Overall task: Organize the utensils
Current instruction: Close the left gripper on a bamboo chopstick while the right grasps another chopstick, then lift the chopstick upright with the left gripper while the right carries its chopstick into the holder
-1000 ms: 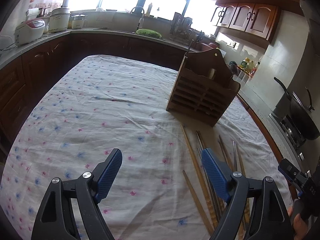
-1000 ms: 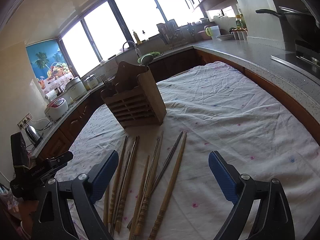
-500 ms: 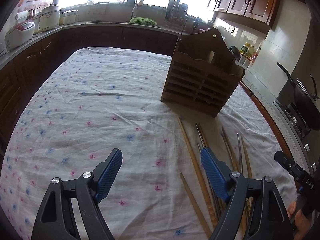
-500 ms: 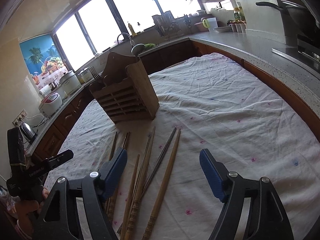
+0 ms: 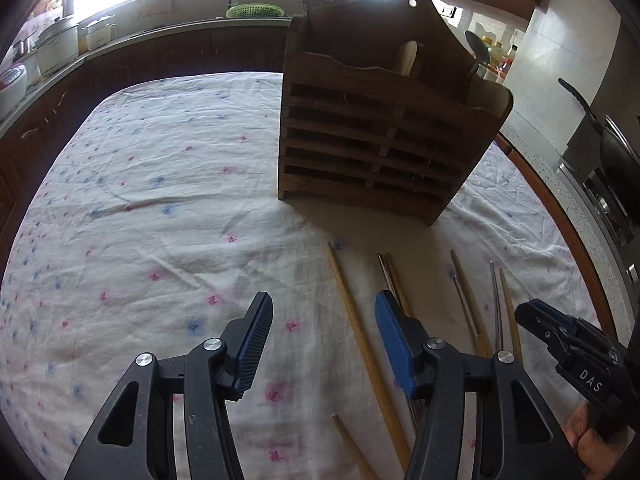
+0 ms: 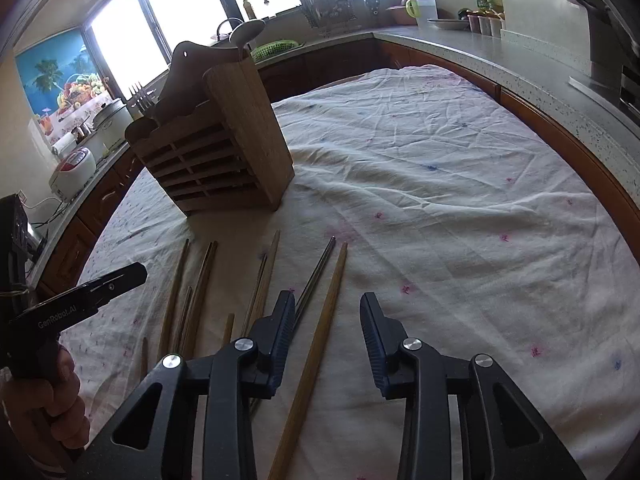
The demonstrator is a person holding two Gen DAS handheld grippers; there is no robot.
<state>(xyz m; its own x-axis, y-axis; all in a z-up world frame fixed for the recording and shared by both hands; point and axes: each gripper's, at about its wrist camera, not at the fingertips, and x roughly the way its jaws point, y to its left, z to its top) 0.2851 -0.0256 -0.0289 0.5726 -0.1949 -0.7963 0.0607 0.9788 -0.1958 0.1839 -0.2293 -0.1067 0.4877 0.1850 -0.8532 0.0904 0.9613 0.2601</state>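
Observation:
Several wooden and metal chopsticks lie side by side on the flowered cloth in front of a slatted wooden utensil holder [image 5: 372,152] [image 6: 216,160]. A spoon [image 6: 248,32] and a fork [image 6: 140,94] stand in the holder. My left gripper [image 5: 324,312] hovers over the leftmost wooden chopstick [image 5: 352,320], which lies between its closing jaws, nearer the right pad and untouched. My right gripper [image 6: 327,308] straddles the rightmost wooden chopstick [image 6: 332,292]; its jaws are closing too, and the pads do not press on it. Each gripper shows in the other's view, the right gripper [image 5: 560,332] and the left gripper [image 6: 100,288].
The table's cloth [image 5: 140,200] spreads wide to the left of the holder and also to the right [image 6: 460,200]. Counters ring the table with rice cookers [image 5: 56,44], a green basket [image 5: 256,10] and a pan [image 5: 616,152] on a stove. A hand [image 6: 44,400] holds the left gripper.
Both grippers have moved forward and down toward the chopsticks and holder. Their jaws have narrowed, each now with one wooden chopstick between the fingers.

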